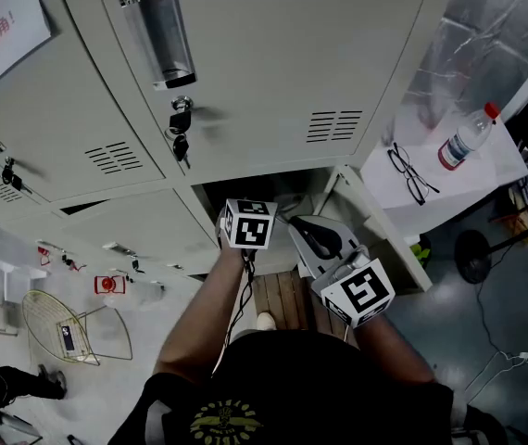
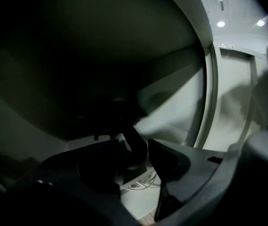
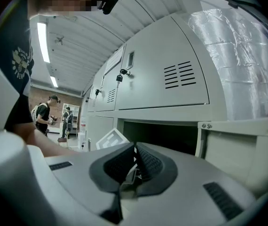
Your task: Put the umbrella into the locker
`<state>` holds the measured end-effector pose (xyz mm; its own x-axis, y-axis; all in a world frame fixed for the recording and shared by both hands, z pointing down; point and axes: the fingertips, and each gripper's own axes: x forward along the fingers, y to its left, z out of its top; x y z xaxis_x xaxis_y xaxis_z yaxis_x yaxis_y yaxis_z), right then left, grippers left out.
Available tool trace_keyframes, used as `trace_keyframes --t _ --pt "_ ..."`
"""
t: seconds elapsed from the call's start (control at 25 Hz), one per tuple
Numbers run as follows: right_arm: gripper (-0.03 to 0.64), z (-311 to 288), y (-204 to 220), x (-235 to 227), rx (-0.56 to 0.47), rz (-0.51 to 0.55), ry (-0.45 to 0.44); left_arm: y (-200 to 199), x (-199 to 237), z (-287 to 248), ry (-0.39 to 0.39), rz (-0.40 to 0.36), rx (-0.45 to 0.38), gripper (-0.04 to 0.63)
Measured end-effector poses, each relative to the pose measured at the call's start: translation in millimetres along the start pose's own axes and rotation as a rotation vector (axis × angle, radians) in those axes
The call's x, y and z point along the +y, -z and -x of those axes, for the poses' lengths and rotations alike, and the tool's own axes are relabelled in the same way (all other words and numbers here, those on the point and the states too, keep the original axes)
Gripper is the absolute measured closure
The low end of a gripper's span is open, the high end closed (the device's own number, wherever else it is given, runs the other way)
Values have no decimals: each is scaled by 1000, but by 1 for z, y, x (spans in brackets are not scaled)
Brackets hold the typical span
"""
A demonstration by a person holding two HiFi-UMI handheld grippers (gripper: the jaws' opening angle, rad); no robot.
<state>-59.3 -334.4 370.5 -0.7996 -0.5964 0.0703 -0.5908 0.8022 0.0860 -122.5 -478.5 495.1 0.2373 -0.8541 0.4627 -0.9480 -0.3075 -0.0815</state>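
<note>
In the left gripper view the dark umbrella (image 2: pixel 109 111) lies deep in the unlit locker (image 2: pixel 171 102). Its curved handle (image 2: pixel 130 132) runs down between the fingers of my left gripper (image 2: pixel 135 143). The jaws stand apart, with pale locker floor showing beside the handle. From the head view only this gripper's marker cube (image 1: pixel 248 222) shows, at the mouth of the open compartment (image 1: pixel 278 191). My right gripper (image 3: pixel 135 146) hangs level outside the opening, its ribbed pads together and holding nothing. In the head view the right gripper (image 1: pixel 297 222) sits just right of the left one.
The compartment's door (image 1: pixel 380 225) swings open to the right. Beyond it a white table (image 1: pixel 486 170) holds a water bottle (image 1: pixel 466 137) and glasses (image 1: pixel 410 172). Keys (image 1: pixel 180 123) hang from the locker above. A wire basket (image 1: pixel 56 327) lies on the floor to the left. People (image 3: pixel 43 112) stand far down the hall.
</note>
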Motion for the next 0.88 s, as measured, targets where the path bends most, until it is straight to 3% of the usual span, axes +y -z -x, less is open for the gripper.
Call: trace_keyframes --t 0.28,0.88 --pt "581 7 -2 -4 8 -12 21 -20 -8 48 -12 -15 -136 405" --pt "581 28 -49 -12 -81 71 69 -89 -9 175 -89 -68 -431 549"
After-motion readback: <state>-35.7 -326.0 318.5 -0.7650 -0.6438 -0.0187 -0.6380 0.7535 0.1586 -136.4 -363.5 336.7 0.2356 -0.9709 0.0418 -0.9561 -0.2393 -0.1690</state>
